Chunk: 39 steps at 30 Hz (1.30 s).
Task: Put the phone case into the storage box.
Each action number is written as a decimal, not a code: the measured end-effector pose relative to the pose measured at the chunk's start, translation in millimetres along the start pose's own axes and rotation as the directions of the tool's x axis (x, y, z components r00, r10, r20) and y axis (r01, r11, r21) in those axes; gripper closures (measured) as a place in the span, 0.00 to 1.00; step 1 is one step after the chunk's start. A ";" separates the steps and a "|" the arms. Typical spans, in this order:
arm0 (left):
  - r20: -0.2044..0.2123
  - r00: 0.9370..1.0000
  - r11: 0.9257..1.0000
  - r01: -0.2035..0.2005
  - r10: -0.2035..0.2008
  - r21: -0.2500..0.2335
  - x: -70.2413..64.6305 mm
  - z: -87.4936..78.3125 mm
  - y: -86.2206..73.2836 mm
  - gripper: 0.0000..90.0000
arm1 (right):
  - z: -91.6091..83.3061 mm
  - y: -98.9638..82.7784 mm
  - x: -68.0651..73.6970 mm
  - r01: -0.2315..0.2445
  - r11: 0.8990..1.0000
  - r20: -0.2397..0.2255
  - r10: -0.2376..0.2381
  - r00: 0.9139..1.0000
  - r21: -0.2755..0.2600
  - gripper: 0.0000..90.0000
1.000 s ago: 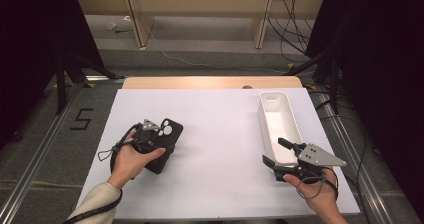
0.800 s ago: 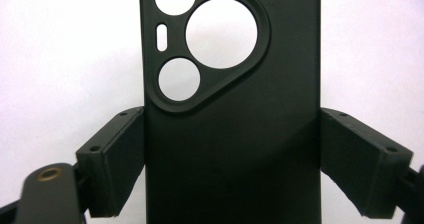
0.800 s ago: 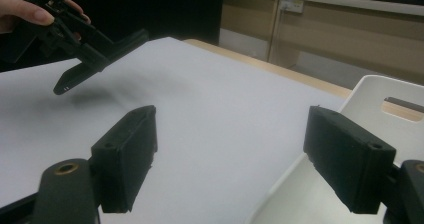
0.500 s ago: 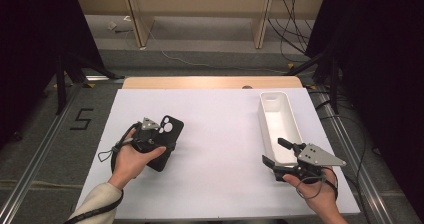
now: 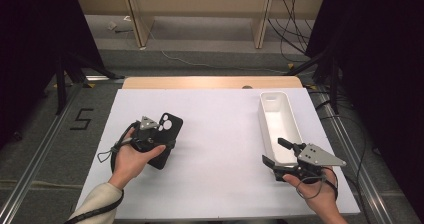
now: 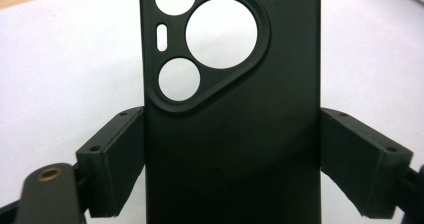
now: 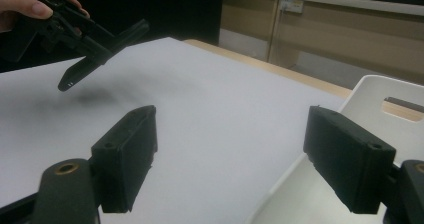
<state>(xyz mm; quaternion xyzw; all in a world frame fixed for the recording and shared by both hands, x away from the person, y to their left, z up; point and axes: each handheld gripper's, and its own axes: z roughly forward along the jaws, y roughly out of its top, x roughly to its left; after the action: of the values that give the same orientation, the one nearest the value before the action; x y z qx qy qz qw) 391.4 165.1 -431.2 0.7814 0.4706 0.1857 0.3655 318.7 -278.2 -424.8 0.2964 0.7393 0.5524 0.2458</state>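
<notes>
Black and matte, the phone case (image 6: 232,119) sits between the two pads of the left gripper (image 6: 232,169), its long edges pressed by one pad on each side, so the jaws pinch it across its width. In the left gripper view the case runs up from between the pads, camera cut-outs at the far end, well beyond the fingertips, with the white table (image 6: 60,59) showing through the holes. In the high view the left gripper (image 5: 150,134) and the case (image 5: 167,134) are at the left part of the table (image 5: 220,134), the camera end pointing away from the person. In the right gripper view the case (image 7: 95,59) hangs tilted above the white surface, clear of it, with a soft shadow below.

At the right side, the right gripper (image 5: 282,156) has its jaws spread wide with nothing between them. Its pads (image 7: 127,154) straddle the near rim of the white tray (image 5: 280,126), one pad over the table, the other over the tray's inside. Left and right grippers are well apart.
</notes>
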 end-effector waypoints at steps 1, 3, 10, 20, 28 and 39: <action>-0.002 1.000 1.000 -0.001 0.001 -0.006 -0.2 0.0 0.0 0.17 | 0.1 0.0 0.0 0.000 1.000 0.001 0.000 1.000 0.000 0.25; -0.005 1.000 1.000 0.002 -0.002 -0.022 -1.0 -0.1 0.2 0.17 | 0.3 -0.1 0.0 0.001 1.000 0.000 -0.001 1.000 -0.001 0.25; -0.008 1.000 0.998 0.003 -0.003 -0.056 -3.4 -1.9 1.8 0.17 | 0.5 0.0 0.2 0.002 1.000 0.000 -0.002 1.000 -0.001 0.25; -0.025 1.000 0.995 0.008 -0.010 -0.095 -5.5 -4.6 3.0 0.17 | 0.6 0.0 0.1 -0.001 1.000 0.000 0.001 1.000 -0.002 0.25; -0.030 1.000 0.993 0.001 -0.004 -0.121 -8.1 -5.6 3.9 0.17 | 1.1 0.0 0.2 -0.001 1.000 0.000 0.001 1.000 -0.002 0.25; -0.024 1.000 0.991 -0.011 0.007 -0.132 -12.5 -5.3 4.3 0.17 | 1.2 0.0 0.5 -0.001 1.000 0.001 0.001 1.000 -0.002 0.25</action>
<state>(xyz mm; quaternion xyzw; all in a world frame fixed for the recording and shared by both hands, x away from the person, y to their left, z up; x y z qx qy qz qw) 384.5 155.0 -423.8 0.7554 0.4579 0.2272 0.4100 319.2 -277.0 -425.2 0.2967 0.7385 0.5532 0.2461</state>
